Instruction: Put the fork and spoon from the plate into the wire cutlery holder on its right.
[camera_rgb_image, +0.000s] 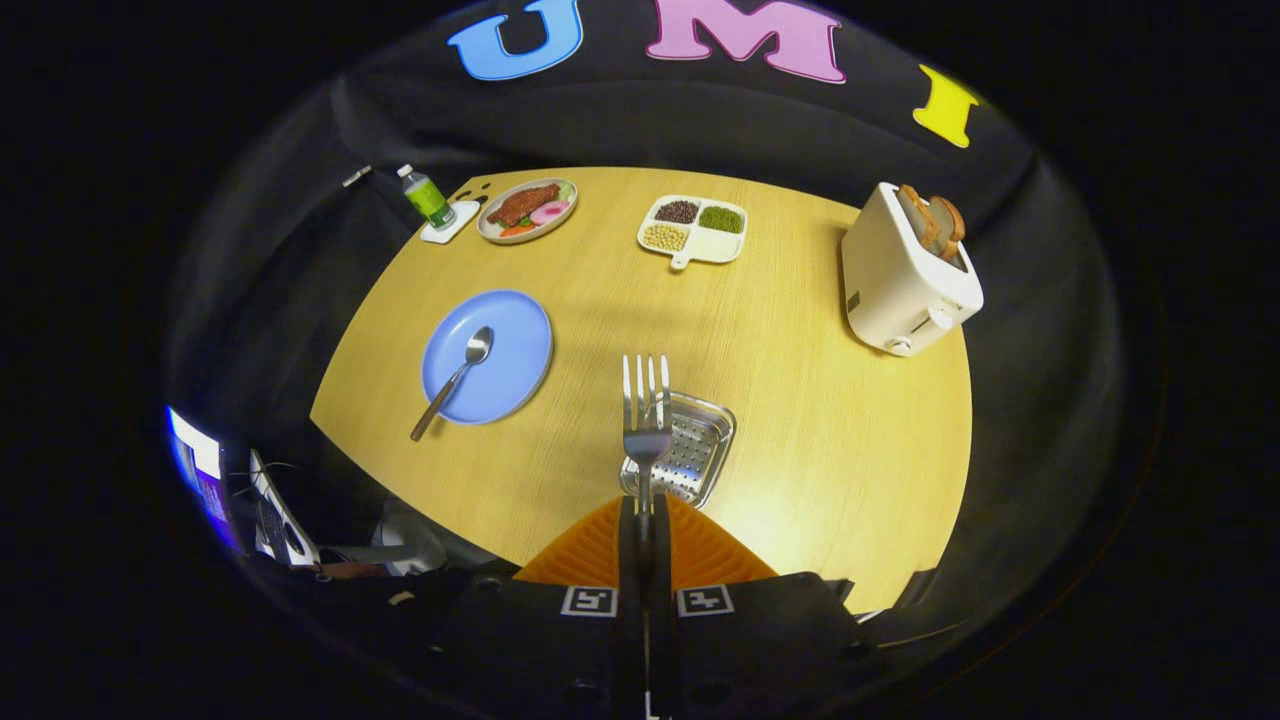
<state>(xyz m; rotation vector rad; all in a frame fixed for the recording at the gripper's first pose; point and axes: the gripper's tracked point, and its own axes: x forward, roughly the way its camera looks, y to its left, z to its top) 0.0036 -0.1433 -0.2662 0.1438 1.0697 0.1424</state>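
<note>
My gripper (645, 515) is shut on the handle of a metal fork (645, 400), which sticks out ahead of the orange fingers (590, 550) with its tines pointing away. I am high above the table. The perforated metal cutlery holder (690, 450) sits directly below and just behind the fork, seen from above, its opening facing up. To its left lies the blue plate (510, 365) with the spoon (455, 378) resting on it, bowl on the plate and handle reaching past the near rim.
On the round wooden table (800, 420) a white toaster (905, 275) with bread stands at the far right. A divided dish of beans (693, 230), a plate of food (527, 208) and a green bottle (427, 198) line the far side.
</note>
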